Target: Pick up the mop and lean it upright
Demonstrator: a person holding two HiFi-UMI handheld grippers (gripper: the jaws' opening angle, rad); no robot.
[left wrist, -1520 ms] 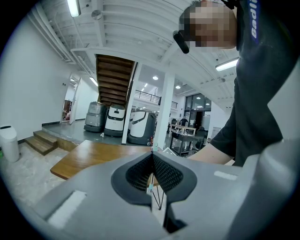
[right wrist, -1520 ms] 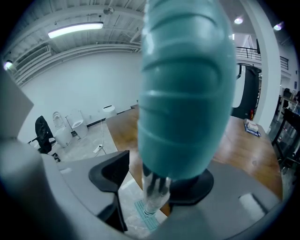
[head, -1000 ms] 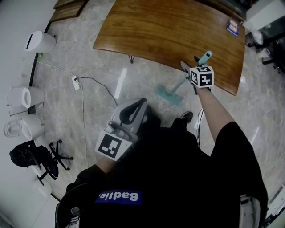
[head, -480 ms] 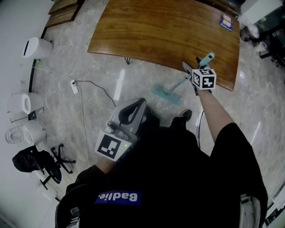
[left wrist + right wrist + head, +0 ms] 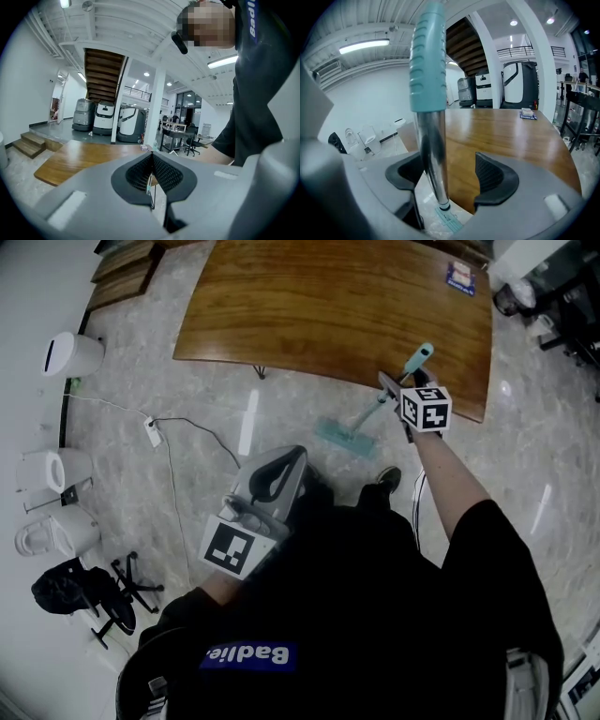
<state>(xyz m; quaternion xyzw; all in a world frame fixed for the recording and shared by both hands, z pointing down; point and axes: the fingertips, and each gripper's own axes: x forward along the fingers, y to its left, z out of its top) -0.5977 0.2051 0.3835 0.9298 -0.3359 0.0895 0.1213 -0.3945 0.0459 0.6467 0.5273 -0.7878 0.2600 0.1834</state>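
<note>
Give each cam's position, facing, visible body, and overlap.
Head view: on head, steeply down at table and mop; torso, left gripper, right gripper show.
Left gripper view: on left gripper, along shut jaws toward table; torso at right.
Right gripper view: on right gripper, along open jaws, mop between; only the gripper shows.
Shared: all three show the table; head and right gripper views share the mop.

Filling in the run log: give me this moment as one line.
left gripper: shut, empty | right gripper: open, mop handle between jaws | mop: tilted, head on floor
</note>
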